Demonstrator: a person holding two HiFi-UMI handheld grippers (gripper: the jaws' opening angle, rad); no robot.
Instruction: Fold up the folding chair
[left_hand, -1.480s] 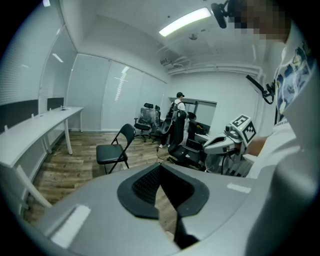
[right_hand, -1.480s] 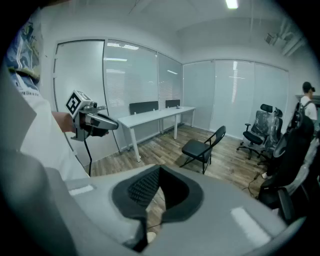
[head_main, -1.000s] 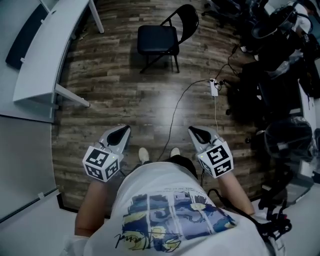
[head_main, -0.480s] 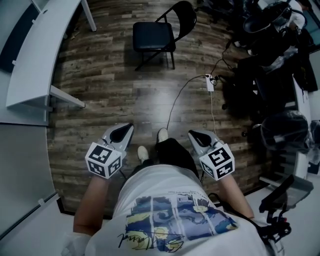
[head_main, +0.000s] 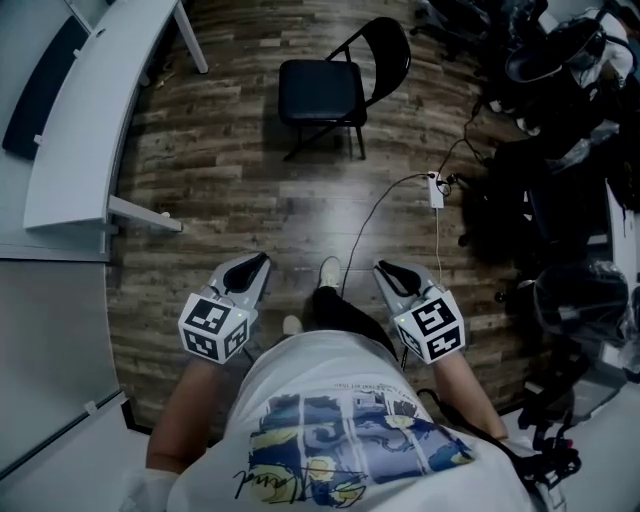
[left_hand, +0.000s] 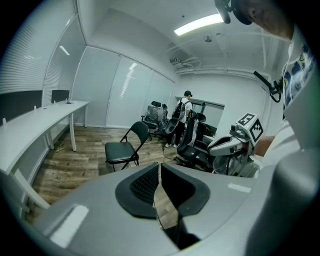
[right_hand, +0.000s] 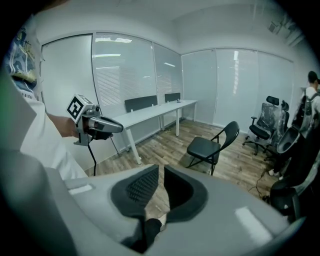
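The black folding chair (head_main: 318, 90) stands unfolded on the wood floor, well ahead of both grippers and apart from them; it also shows in the left gripper view (left_hand: 120, 152) and the right gripper view (right_hand: 204, 147). My left gripper (head_main: 258, 262) is held low at the person's left side, its jaws shut with nothing in them (left_hand: 159, 167). My right gripper (head_main: 381, 268) is level with it on the right. Its jaws have just been opening and stand a slim gap apart, with nothing between them (right_hand: 161, 170).
A long white desk (head_main: 80, 110) runs along the left. A cable with a power strip (head_main: 436, 190) lies on the floor right of the chair. Dark office chairs and gear (head_main: 560, 120) crowd the right side. The person's shoe (head_main: 328, 270) is between the grippers.
The person has taken a step toward the chair, one shoe now ahead of the other. Both grippers have come along, still side by side.
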